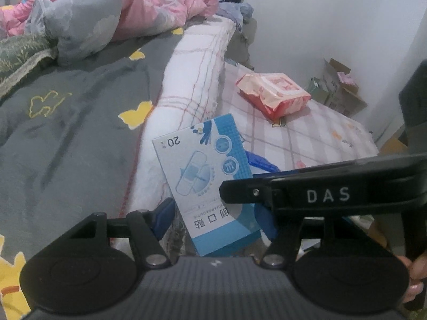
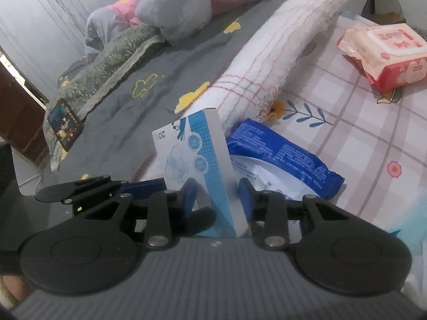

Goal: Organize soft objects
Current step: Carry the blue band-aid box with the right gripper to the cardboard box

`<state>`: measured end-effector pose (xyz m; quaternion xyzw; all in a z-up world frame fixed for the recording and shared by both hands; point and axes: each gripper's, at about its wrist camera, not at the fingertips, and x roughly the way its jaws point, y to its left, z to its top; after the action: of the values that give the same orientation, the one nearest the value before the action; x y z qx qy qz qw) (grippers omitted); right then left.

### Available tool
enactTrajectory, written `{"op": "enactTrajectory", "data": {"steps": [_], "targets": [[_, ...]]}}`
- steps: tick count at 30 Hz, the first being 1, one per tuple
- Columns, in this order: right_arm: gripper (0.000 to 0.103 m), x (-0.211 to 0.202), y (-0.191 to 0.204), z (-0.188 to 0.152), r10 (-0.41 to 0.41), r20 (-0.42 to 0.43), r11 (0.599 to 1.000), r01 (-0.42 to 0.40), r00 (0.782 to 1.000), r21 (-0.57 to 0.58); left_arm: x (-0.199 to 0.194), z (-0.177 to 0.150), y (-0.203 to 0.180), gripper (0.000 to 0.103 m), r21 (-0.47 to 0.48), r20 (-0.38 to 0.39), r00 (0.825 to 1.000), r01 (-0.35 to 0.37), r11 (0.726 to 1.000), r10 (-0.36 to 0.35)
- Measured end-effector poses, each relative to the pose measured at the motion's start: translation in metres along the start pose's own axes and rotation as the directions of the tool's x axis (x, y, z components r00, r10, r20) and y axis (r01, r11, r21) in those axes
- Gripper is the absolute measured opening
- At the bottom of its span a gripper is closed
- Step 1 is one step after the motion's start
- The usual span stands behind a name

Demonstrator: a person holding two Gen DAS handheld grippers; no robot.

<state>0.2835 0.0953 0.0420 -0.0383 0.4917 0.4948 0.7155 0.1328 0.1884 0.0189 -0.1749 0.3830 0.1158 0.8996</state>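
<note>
A light blue and white bandage box (image 1: 205, 178) stands tilted between both grippers above the bed. My left gripper (image 1: 213, 213) has its blue pads on either side of the box's lower part; whether they press on it does not show. My right gripper (image 2: 217, 197) straddles the same box (image 2: 197, 165) edge-on, with a small gap showing at the right pad. A blue wipes pack (image 2: 283, 154) lies on the sheet just right of the box. A pink-red wipes pack (image 1: 275, 92) lies farther off on the checked sheet, also in the right wrist view (image 2: 384, 53).
A rolled white towel (image 1: 192, 80) runs along the bed between the grey quilt (image 1: 72, 122) and the checked sheet (image 1: 320, 133). Pink and grey bedding (image 1: 106, 13) is piled at the head. A phone (image 2: 65, 125) lies on the quilt's edge. Cardboard boxes (image 1: 339, 85) stand by the wall.
</note>
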Motion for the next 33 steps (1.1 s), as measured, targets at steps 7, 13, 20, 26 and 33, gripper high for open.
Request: {"op": "enactTrajectory", "data": {"steps": [7, 13, 20, 26, 33], "targets": [[0.034, -0.04, 0.014, 0.001, 0.006, 0.071, 1.0, -0.005, 0.997, -0.015, -0.03, 0.009, -0.02, 0.066, 0.044, 0.063, 0.998, -0.011, 0.999, 0.008], [0.034, -0.089, 0.007, -0.008, 0.008, 0.145, 1.0, -0.012, 0.989, 0.027, -0.055, 0.015, -0.058, 0.066, 0.13, 0.1, 0.995, 0.005, 0.992, -0.018], [0.034, -0.163, -0.033, -0.034, -0.065, 0.234, 0.991, 0.036, 0.97, 0.128, -0.061, 0.023, -0.135, 0.067, 0.271, 0.09, 0.99, 0.078, 0.96, -0.106], [0.034, -0.246, -0.098, -0.07, -0.181, 0.3, 0.959, 0.1, 0.937, 0.265, -0.048, 0.028, -0.232, 0.068, 0.413, 0.029, 0.973, 0.195, 0.889, -0.227], [0.034, -0.33, -0.205, -0.122, -0.321, 0.286, 0.865, 0.156, 0.903, 0.478, 0.001, 0.025, -0.355, 0.068, 0.503, -0.132, 0.932, 0.357, 0.787, -0.339]]}}
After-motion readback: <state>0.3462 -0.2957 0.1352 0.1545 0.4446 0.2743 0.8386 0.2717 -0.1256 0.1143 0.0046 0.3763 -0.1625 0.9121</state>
